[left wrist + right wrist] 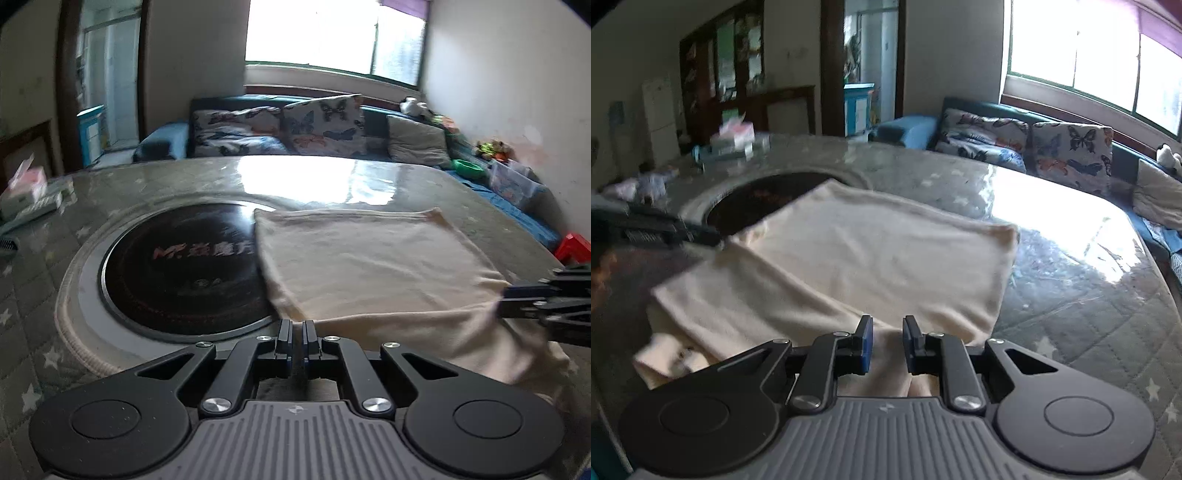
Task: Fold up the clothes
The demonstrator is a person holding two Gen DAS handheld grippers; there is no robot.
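Observation:
A cream cloth (pixel 369 258) lies folded on the table, its far part flat and its near edge drawn toward me. My left gripper (pixel 297 332) is shut on the cloth's near left corner; the right wrist view shows the left gripper (pixel 713 236) pinching a bunched corner of the cloth (pixel 868 251). My right gripper (pixel 887 339) sits at the near right edge with its jaws a little apart and cloth lying in the gap. In the left wrist view the right gripper (pixel 502 302) sits against that same edge.
The cloth partly covers a round black hob (pixel 177 266) set into the glass-topped table (pixel 147 177). A tissue box (pixel 26 181) and small items lie at the far left. Behind the table is a sofa with butterfly cushions (pixel 321 122); a red stool (pixel 572 247) stands at the right.

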